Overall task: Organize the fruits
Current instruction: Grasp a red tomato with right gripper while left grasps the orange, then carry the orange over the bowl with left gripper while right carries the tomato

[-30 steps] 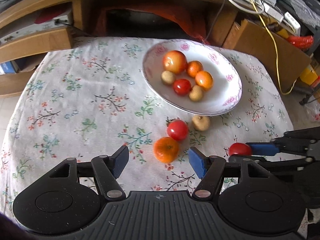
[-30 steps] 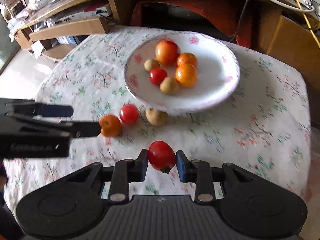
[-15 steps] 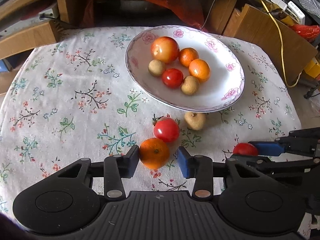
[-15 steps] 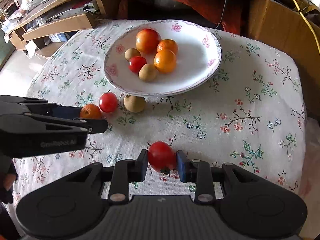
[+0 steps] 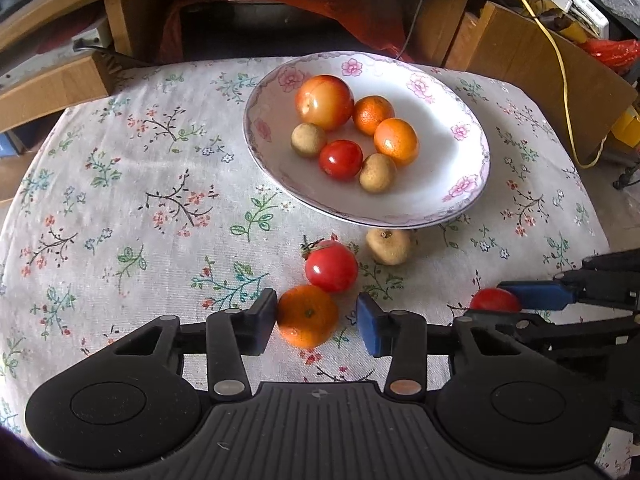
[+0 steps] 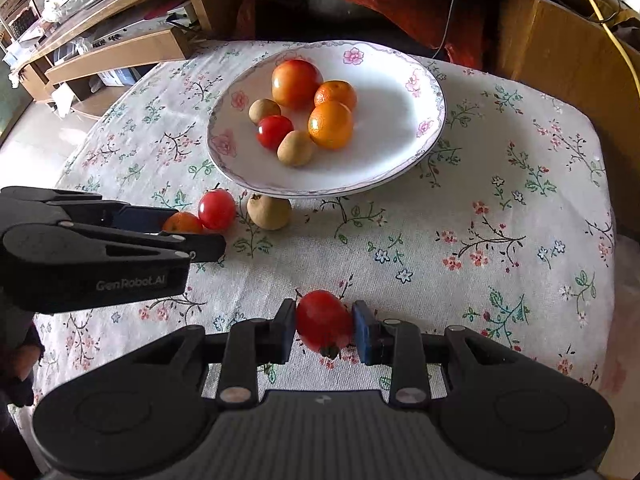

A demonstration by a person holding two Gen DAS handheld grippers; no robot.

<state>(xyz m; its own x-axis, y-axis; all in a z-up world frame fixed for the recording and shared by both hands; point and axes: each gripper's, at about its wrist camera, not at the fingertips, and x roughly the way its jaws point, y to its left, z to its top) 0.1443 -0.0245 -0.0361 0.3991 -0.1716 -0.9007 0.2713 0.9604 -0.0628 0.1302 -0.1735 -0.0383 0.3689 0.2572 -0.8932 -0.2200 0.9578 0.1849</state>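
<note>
The left tool [image 5: 316, 318] is low over the bench [image 5: 120, 208], its pads apart around an orange [image 5: 307, 316]. The left pad touches or nearly touches the orange's side, while a clear gap shows between the orange and the right pad. A tomato [image 5: 331, 266] sits just beyond the orange, touching it, so it crowds the far side of the grasp. A tan fruit [image 5: 389, 246] lies to the right of that tomato, right under the near rim of the bowl [image 5: 440, 208].

The right tool [image 6: 324, 326] is clamped on a second tomato [image 6: 323, 326], both pads pressed against its sides, its stem end pointing down toward the cloth. In the right wrist view the tomato looks lifted slightly off the floral cloth, though that is hard to tell for sure. In the left wrist view this tool comes in from the right edge, well apart from the orange.

The bowl stands toward the far side of the bench and holds six fruits bunched left of its middle: a large red-yellow one [image 6: 297, 83] at the back, two oranges beside it, a small tomato [image 6: 274, 131] and two tan fruits. The right half of the bowl is bare white.

Behind the bench stand wooden shelves [image 6: 116, 50] and a dark opening draped with orange cloth; a yellow cable [image 5: 560, 64] hangs down at the right.
</note>
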